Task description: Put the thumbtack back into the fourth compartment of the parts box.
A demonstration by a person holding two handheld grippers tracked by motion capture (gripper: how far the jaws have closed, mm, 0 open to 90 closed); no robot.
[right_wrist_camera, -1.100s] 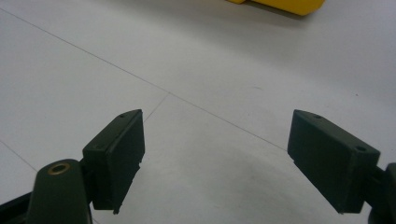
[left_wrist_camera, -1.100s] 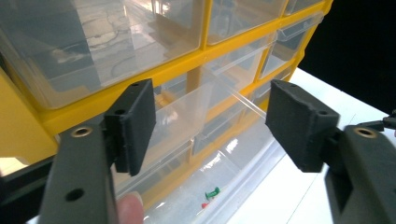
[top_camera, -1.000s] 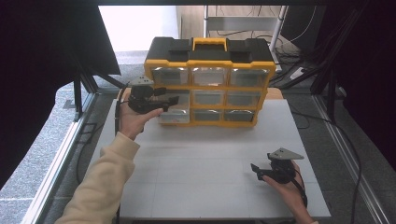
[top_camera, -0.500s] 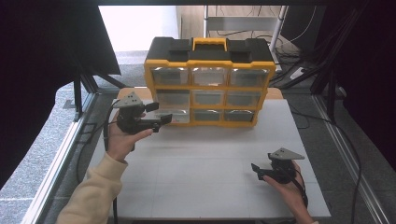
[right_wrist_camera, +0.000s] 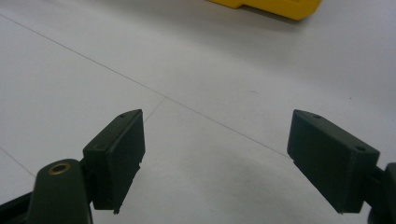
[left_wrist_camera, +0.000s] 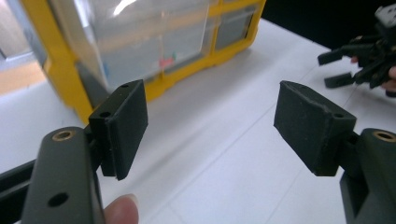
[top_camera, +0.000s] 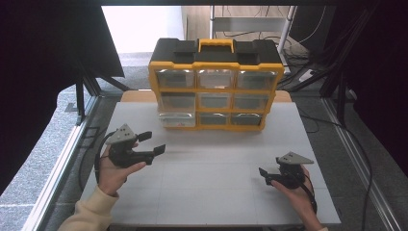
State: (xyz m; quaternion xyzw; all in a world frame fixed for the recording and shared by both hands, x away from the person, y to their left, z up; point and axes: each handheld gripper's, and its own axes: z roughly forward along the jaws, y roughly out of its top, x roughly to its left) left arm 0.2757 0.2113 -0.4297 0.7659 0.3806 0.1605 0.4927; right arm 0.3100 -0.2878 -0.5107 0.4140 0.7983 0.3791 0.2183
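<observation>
The left gripper [top_camera: 152, 143], at the lower left of the high view, has its black jaws spread wide with nothing between them; the left gripper view shows its pads [left_wrist_camera: 122, 125] apart over bare table, a fingertip [left_wrist_camera: 120, 211] at the bottom edge. It points toward the frame's centre, held in the left hand [top_camera: 113, 172] above the white table top [top_camera: 207, 187].

The right gripper [top_camera: 265, 175], at the lower right of the high view, is also open and empty, its pads [right_wrist_camera: 117, 154] wide apart just above the white surface in the right gripper view.

The yellow-and-black plastic drawer cabinet with clear fronted drawers [top_camera: 215, 86] stands at the upper centre, at the table's far edge. Its lower left corner [left_wrist_camera: 84, 79] sits near the left gripper in the left gripper view.

Between the grippers and the cabinet front the table lies bare, crossed by faint seam lines. The table's left edge runs close beside the left hand; the near edge lies just below both hands.
</observation>
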